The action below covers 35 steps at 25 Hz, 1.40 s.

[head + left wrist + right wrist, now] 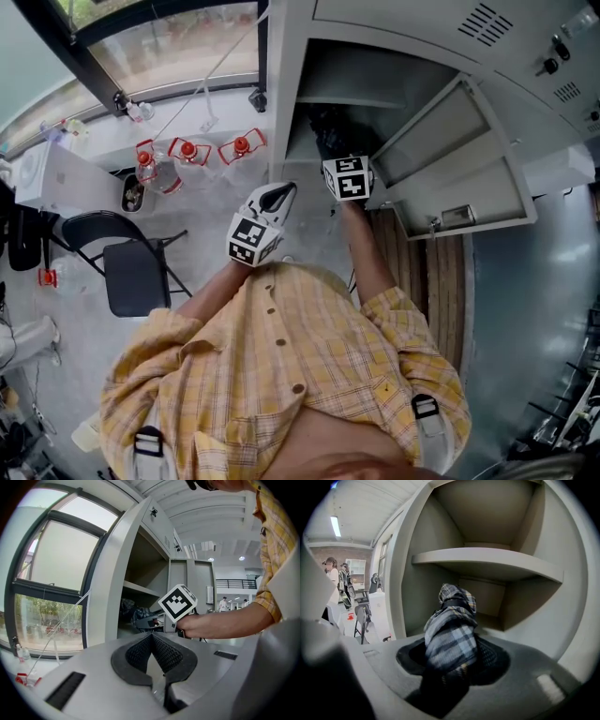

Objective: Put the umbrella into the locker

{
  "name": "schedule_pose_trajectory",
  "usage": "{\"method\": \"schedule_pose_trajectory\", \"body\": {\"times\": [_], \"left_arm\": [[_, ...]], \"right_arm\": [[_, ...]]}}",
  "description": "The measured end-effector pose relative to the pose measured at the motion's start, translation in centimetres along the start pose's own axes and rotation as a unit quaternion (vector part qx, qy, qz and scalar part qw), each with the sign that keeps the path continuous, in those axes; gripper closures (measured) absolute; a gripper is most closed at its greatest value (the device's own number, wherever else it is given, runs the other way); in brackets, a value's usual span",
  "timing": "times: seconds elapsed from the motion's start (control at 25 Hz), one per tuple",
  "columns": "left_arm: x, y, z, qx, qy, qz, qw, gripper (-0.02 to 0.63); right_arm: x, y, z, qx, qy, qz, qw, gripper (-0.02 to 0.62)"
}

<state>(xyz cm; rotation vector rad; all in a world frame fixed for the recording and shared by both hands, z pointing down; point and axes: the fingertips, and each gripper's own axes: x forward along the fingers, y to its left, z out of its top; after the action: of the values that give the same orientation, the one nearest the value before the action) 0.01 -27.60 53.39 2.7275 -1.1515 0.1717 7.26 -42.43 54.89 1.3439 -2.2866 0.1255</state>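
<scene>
Clamped on a folded plaid umbrella [451, 634] with the right hand-held gripper [452, 660], jaws partly apart around its fabric. Umbrella poking forward past the jaws into the open locker [417, 597], under its shelf [487, 562]. Left hand-held gripper [152, 644] pressed together, empty, outside the locker.

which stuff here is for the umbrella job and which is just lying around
For the job: plaid umbrella, clamped in the right gripper; open locker; left gripper, shut and empty.
Lying about: folding chair; red-capped bottles.
</scene>
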Motion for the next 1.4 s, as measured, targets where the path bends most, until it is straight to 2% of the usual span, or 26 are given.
{"method": "schedule_pose_trajectory", "body": {"times": [0.52, 1.0, 1.4], "left_arm": [[0.3, 0.5, -0.4, -0.001, 0.007, 0.012, 0.9999, 0.601], [0.6, 1.3, -0.5, -0.002, 0.020, 0.020, 0.9996, 0.601], [0.7, 1.3, -1.9, -0.011, 0.038, 0.004, 0.9992, 0.601]], "right_arm": [[3.3, -1.3, 0.3, 0.002, 0.012, 0.007, 1.000, 0.394], [5.7, -1.8, -0.9, -0.001, 0.055, 0.021, 0.998, 0.391], [7.6, -2.8, -2.1, -0.007, 0.081, 0.011, 0.997, 0.379]]}}
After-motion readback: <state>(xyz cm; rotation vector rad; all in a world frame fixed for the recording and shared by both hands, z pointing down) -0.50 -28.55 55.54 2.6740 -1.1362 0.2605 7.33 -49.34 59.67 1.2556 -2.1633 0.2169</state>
